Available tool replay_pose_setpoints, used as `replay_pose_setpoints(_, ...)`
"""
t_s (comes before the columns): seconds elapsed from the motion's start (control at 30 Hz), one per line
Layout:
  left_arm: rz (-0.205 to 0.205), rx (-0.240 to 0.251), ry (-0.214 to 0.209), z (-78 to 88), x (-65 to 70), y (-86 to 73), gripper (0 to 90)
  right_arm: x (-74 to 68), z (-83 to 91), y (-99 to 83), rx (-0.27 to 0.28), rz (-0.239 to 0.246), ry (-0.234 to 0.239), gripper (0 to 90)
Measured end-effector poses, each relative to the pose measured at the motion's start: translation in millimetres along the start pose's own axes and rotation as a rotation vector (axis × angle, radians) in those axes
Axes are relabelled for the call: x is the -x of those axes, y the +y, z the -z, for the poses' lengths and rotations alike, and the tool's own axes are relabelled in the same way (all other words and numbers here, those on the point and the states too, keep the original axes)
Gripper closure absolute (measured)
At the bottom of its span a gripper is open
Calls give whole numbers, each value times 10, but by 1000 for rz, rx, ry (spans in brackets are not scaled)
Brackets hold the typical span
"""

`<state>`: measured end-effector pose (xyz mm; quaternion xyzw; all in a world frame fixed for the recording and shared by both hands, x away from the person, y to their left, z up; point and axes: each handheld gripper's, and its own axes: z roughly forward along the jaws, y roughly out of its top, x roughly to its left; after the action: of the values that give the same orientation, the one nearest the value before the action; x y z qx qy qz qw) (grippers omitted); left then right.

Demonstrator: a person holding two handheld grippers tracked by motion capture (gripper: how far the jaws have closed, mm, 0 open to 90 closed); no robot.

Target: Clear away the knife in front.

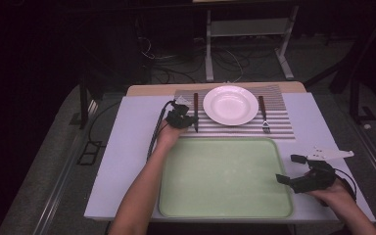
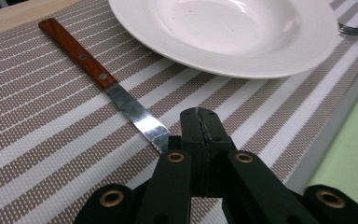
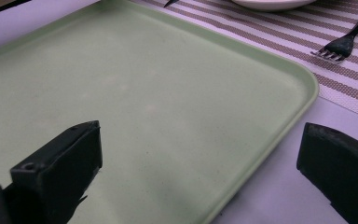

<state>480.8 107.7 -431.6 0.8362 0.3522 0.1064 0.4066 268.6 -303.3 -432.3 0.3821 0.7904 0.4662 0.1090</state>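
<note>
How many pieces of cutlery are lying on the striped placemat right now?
2. A knife lies left of the white plate, with the left tool shut at its blade tip. A fork lies right of the plate. Nothing else shows, though the plate could hide something.

The tray (image 1: 225, 178) is bare across its whole floor, so a gripper could pass low over it from any side. On the mat (image 1: 279, 120), the plate (image 1: 230, 105) stands between the knife (image 1: 195, 111) and the fork (image 1: 263, 113), leaving only narrow strips beside each.
</note>
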Motion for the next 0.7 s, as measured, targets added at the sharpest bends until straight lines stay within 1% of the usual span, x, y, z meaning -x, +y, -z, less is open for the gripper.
replay_pose_setpoints(0.03, 3, -6, -2, -19, -12, 6, 895, 0, 0, 0, 0, 0, 0, 2)
replay_pose_setpoints(0.17, 3, -18, 13, -93, -11, 10, 895, 2, 3, 0, 1, 1, 0, 2)
replay_pose_setpoints(0.2, 4, -30, 11, -111, -14, 15, 896, 4, 4, 0, 1, 0, -1, 2)
replay_pose_setpoints(0.27, -2, -43, 13, -148, -14, 31, 895, 9, 3, -1, 1, -2, 0, 2)
replay_pose_setpoints(0.37, -3, -50, 17, -192, -12, 80, 895, 9, 4, -1, 1, -4, 0, 2)
replay_pose_setpoints(0.43, -19, -61, 31, -219, -10, 114, 895, 8, 6, -1, 2, -3, -1, 2)
replay_pose_setpoints(0.47, -19, -69, 30, -235, -14, 128, 895, 8, 7, -1, 2, -3, -1, 2)
replay_pose_setpoints(0.53, -22, -80, 42, -261, -20, 143, 895, 11, 9, -2, 3, -4, -1, 2)
replay_pose_setpoints(0.7, -20, -100, 43, -320, -29, 148, 895, 13, 12, -3, 4, -4, -1, 2)
